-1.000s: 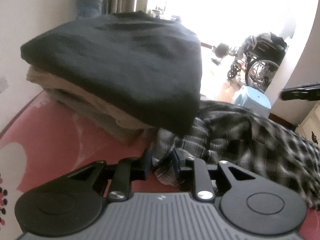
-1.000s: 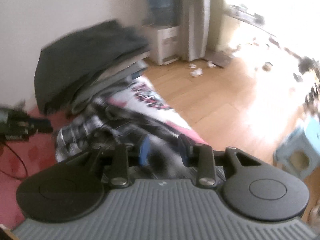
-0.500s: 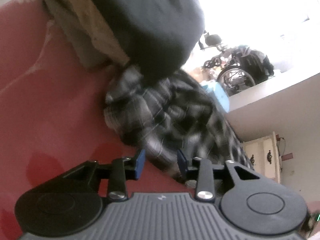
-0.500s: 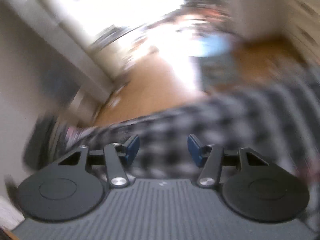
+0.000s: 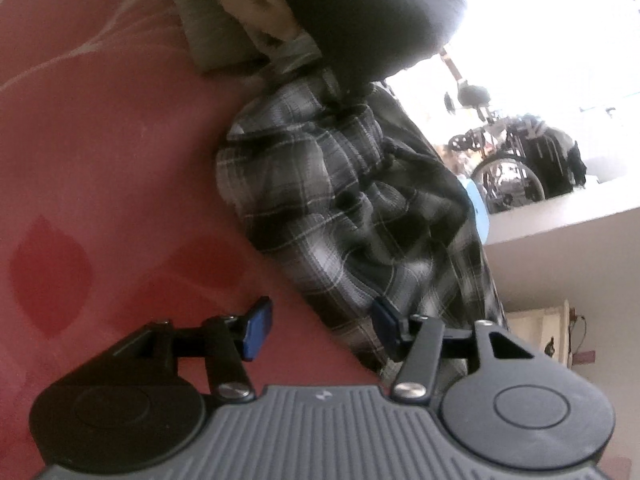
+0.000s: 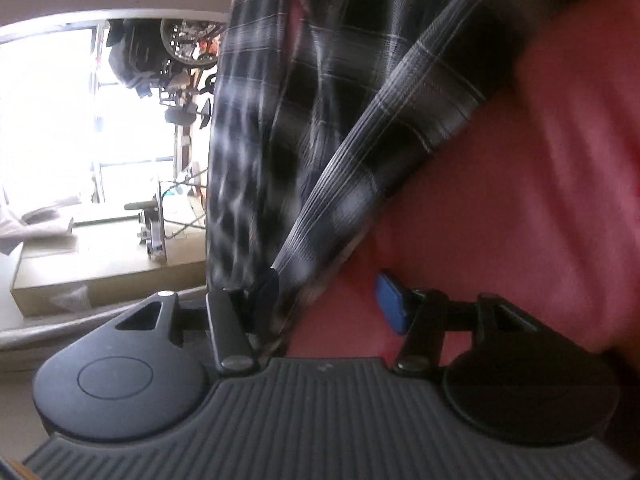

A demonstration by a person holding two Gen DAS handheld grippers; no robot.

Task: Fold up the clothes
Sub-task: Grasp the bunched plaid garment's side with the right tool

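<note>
While both pairs of jaws stand released, the left gripper (image 5: pixel 318 320) has the lower edge of the plaid shirt (image 5: pixel 352 208) between its fingers, and the right gripper (image 6: pixel 328 292) has a band of the same cloth between its own. The shirt lies crumpled on the red bedcover (image 5: pixel 120 168), touching a stack of folded clothes (image 5: pixel 320 12). It looks light, soft and limp; I would take it at a hem or corner.
</note>
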